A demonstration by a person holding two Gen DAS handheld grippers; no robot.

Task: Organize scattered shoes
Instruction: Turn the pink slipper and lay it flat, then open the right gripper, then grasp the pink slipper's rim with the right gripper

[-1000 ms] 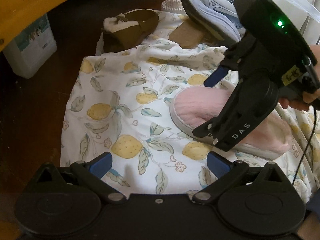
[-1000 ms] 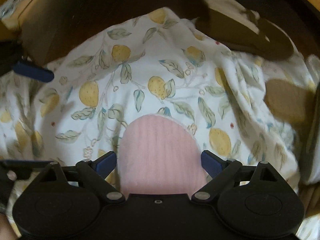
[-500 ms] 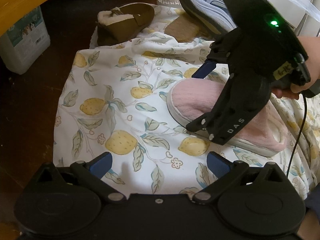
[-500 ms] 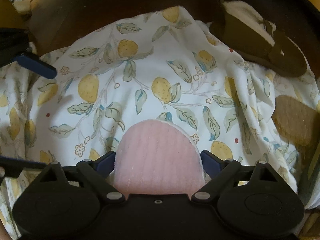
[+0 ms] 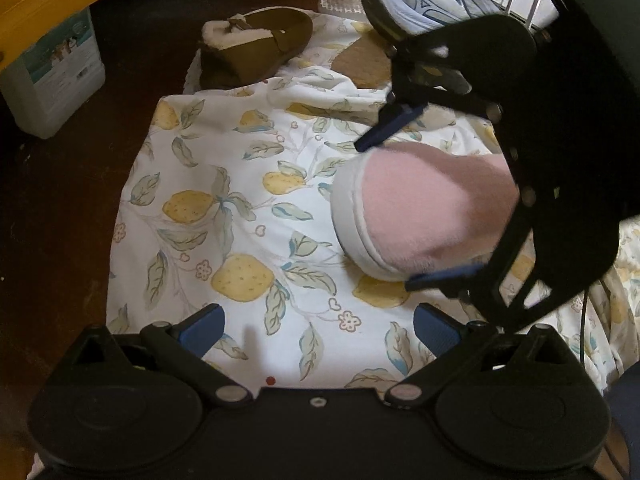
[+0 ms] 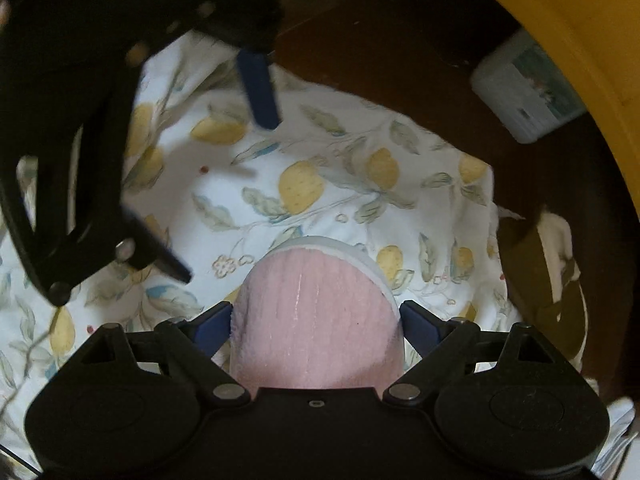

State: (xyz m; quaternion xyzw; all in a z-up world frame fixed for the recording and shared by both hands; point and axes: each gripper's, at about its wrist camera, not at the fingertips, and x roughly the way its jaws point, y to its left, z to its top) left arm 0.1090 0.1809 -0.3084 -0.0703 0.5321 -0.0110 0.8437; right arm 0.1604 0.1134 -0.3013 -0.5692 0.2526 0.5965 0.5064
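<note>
1. The right gripper [image 6: 316, 322] has its 2 blue-padded fingers [image 6: 212, 326] pressed against both sides of the fuzzy pink slipper with a pale grey-white sole [image 6: 316, 320], pinching it across the upper.
2. In the left wrist view the same pink slipper [image 5: 424, 208] sits between the right gripper's [image 5: 404, 204] blue tips – toe end pointing toward the left of the frame, sole rim visible along its lower edge. It seems raised off the fabric, though the blur makes that hard to confirm.
3. The left gripper [image 5: 318, 326] is spread wide with nothing between its fingers, poised over the white cloth printed with yellow lemons and green leaves [image 5: 224, 216] (the cloth lies rumpled over a dark brown floor [image 5: 60, 208]).
4. At the far edge of the cloth lies a brown suede slipper with cream fleece lining [image 5: 252, 48], well apart from the pink one.
5. Just beside it, to the right, a tan textured insole or sole [image 5: 364, 64] lies on the cloth, and a white-and-light-blue sneaker [image 5: 416, 0] rests above it at the top of the frame.
6. A white plastic container with a teal label [image 5: 52, 80] stands on the floor at the left, beside a yellow wooden frame [image 6: 568, 40].
</note>
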